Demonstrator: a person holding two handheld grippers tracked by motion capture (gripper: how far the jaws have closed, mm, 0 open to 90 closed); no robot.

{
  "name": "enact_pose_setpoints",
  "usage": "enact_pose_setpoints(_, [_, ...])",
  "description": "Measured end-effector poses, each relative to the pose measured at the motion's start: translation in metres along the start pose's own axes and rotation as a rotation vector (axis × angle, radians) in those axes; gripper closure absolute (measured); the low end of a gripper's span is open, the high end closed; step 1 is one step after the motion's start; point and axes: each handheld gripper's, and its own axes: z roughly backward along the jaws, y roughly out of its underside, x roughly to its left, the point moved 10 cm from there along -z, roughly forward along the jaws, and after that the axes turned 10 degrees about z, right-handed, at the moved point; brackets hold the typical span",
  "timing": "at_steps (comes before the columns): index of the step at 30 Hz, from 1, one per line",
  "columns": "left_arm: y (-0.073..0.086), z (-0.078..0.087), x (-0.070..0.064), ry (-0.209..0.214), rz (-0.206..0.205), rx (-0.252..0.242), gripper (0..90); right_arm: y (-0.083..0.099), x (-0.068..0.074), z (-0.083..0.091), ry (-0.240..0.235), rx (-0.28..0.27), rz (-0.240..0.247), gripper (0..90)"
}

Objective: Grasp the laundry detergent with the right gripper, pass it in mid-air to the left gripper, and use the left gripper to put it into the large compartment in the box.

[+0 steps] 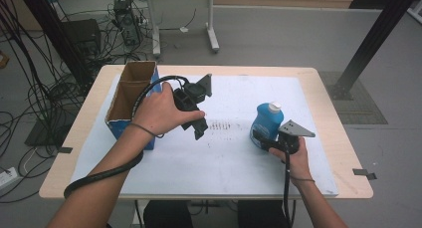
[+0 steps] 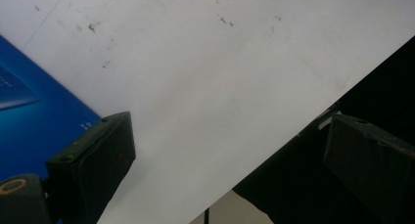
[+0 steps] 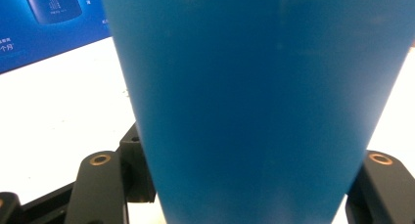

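Observation:
A blue bottle (image 1: 265, 121) with a white cap stands upright on the white mat (image 1: 224, 161), right of centre. My right gripper (image 1: 262, 140) is shut on its lower body from the near side. In the right gripper view the bottle (image 3: 254, 87) sits between the black fingers (image 3: 98, 185). My left gripper (image 1: 195, 124) hangs over the mat beside a blue cardboard box (image 1: 132, 96) with an open top. Its jaws stand wide apart in the left gripper view (image 2: 230, 131), open and holding nothing, with the box (image 2: 34, 121) to their left.
The mat covers most of a light wooden table (image 1: 343, 153). The box stands at the mat's left side, its printed blue face (image 3: 44, 28) behind the bottle. Cables, a black stand and another table's legs (image 1: 211, 29) occupy the floor beyond.

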Motion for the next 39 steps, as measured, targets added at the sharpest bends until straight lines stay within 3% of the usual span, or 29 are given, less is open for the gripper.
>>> enact_pose_setpoints(39, [-0.0016, -0.0039, -0.0014, 0.005, -0.007, 0.003, 5.3, 0.0017, 0.0019, 0.0011, 0.019, -0.010, 0.026, 41.9])
